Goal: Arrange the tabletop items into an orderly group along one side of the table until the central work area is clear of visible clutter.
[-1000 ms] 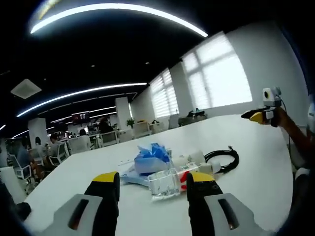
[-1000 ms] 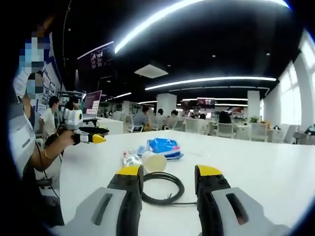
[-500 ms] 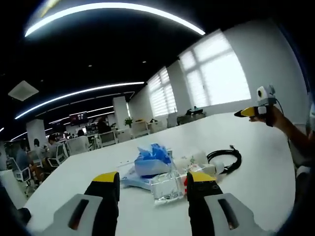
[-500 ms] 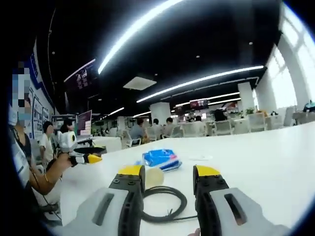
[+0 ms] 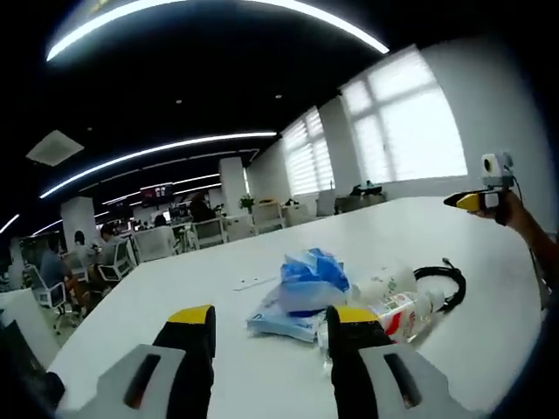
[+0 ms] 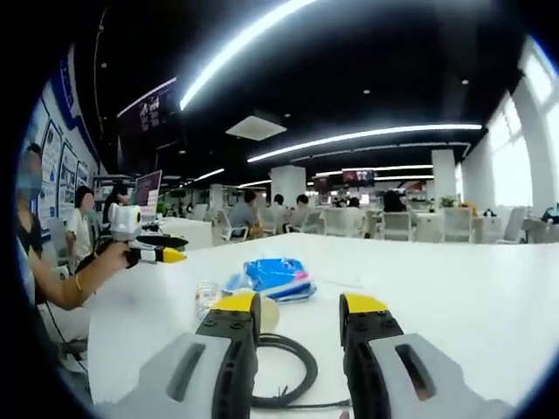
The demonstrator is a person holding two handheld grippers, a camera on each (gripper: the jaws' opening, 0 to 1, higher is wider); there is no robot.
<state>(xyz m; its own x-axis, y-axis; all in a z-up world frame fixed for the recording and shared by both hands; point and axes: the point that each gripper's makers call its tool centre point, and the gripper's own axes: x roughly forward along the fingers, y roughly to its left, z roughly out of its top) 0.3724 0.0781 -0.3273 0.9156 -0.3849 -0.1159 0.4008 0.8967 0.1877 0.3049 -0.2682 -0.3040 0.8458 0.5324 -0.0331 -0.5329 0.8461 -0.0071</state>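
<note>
Tools: left tool (image 5: 266, 325) and right tool (image 6: 299, 312) both apart, gripping nothing;
Counter (image 5: 175, 288): bare white surface around the blue bag (image 5: 307, 281), bottle (image 5: 397, 312), cable (image 5: 445, 284)

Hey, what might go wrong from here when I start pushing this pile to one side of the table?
The clear bottle lies on its side and may roll off when nudged. The black cable is a loose coil right under the right gripper; its open jaws may snag it. The blue bag looks light and may slide.
</note>
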